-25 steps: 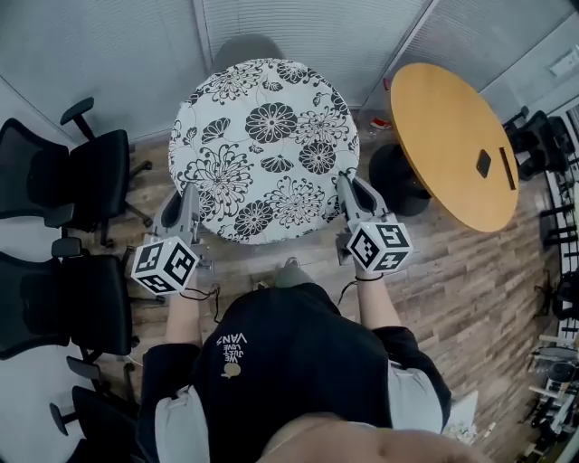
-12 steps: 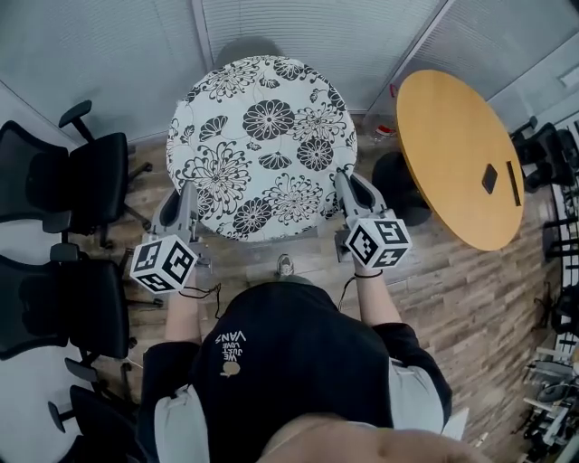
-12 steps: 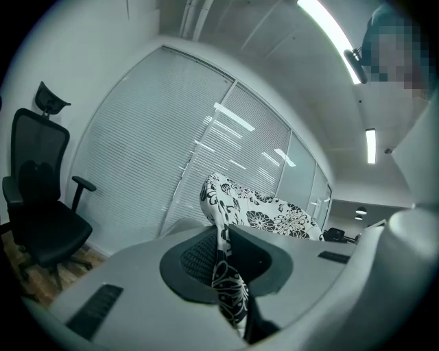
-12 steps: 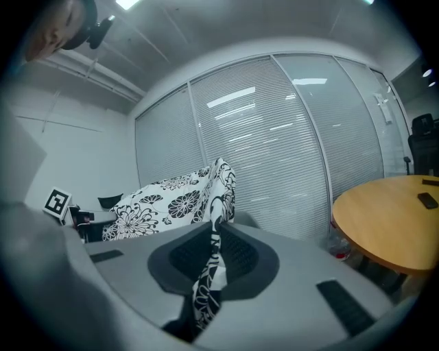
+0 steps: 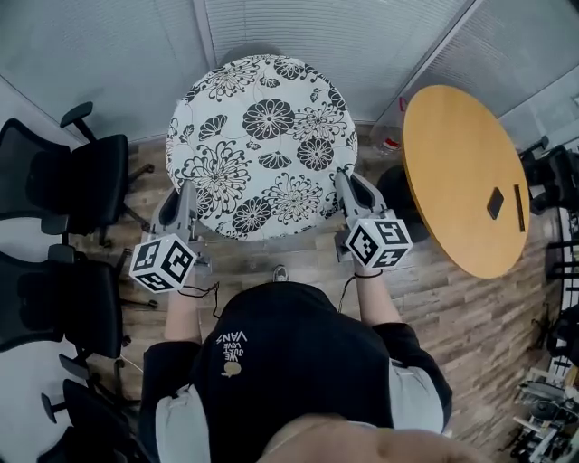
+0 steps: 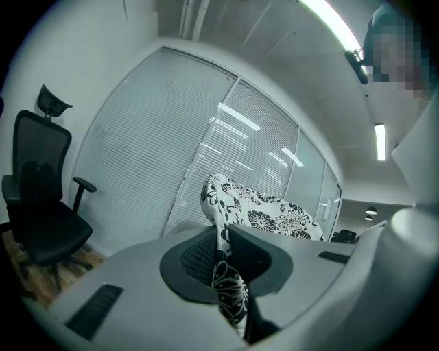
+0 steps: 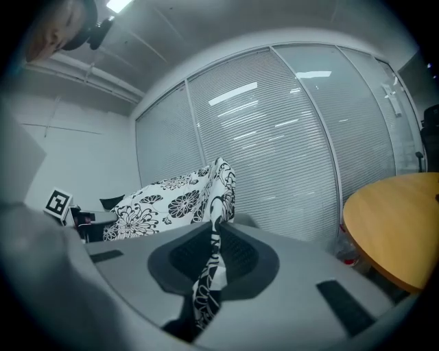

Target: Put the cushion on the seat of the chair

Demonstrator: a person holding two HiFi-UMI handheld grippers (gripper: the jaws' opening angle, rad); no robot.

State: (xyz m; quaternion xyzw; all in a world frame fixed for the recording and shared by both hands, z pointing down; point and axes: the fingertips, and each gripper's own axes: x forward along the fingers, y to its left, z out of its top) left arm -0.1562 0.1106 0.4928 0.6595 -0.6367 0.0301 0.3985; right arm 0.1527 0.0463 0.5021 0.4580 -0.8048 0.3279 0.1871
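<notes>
A round cushion (image 5: pixel 262 145) with a black-and-white flower print hangs level in front of me, held at its near rim on both sides. My left gripper (image 5: pixel 185 192) is shut on the rim's left part, and in the left gripper view the printed cloth (image 6: pixel 267 209) is pinched between the left gripper's (image 6: pixel 223 253) pads. My right gripper (image 5: pixel 346 179) is shut on the rim's right part, and the cloth (image 7: pixel 171 199) runs down between the right gripper's (image 7: pixel 212 253) pads. The cushion hides whatever lies under it, and I see no grey chair seat plainly.
Two black office chairs (image 5: pixel 90 176) (image 5: pixel 54 307) stand at the left, one also in the left gripper view (image 6: pixel 41 199). A round wooden table (image 5: pixel 461 181) with a small dark object (image 5: pixel 495 203) stands at the right. A wall of blinds (image 5: pixel 298 27) closes the far side. The floor is wood.
The cushion and both grippers keep their places and their grip. Only the head view has shifted a little, so the wooden table sits further right.
</notes>
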